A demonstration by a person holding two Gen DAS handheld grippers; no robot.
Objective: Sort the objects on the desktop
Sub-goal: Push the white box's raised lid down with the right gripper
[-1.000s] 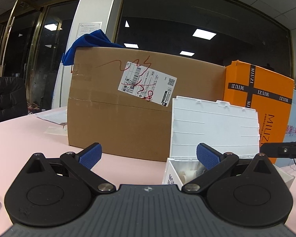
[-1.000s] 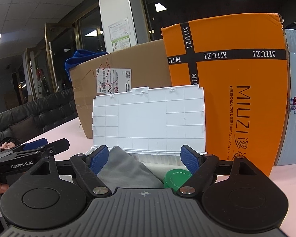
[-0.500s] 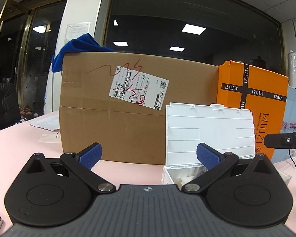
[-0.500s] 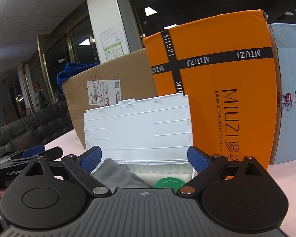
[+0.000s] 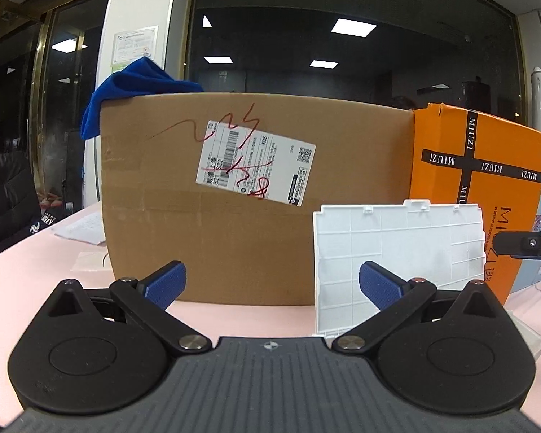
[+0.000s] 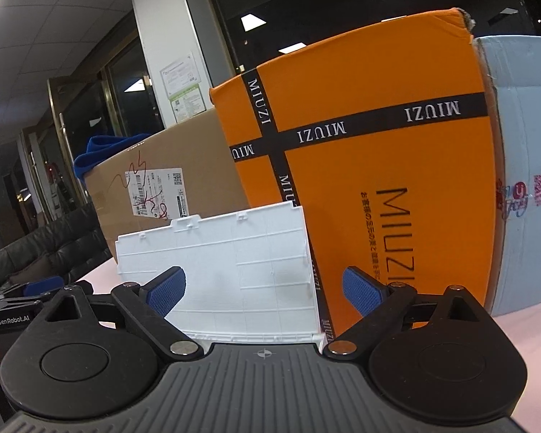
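A: Quick check. Both claws spread wide, nothing held. Left gripper [image 5: 272,283], right gripper [image 6: 265,290], both empty, raised off the pink table [image 5: 25,270].

B: Where's the stuff you sort?

A: Can't see it from here. The white bin [image 6: 231,278] sits just ahead of you, lid propped upright against the orange box [image 6: 378,180]; its inside is hidden behind your gripper bodies. Brown carton [image 5: 256,202] is to its left, blue cloth [image 5: 133,90] on top of it.

B: So what do you do?

A: My guess: you're between picks. Tilt down first so you see the table, choose one item, keep your jaws apart until it's between the pads. Mind the lid, a knock could drop it shut.
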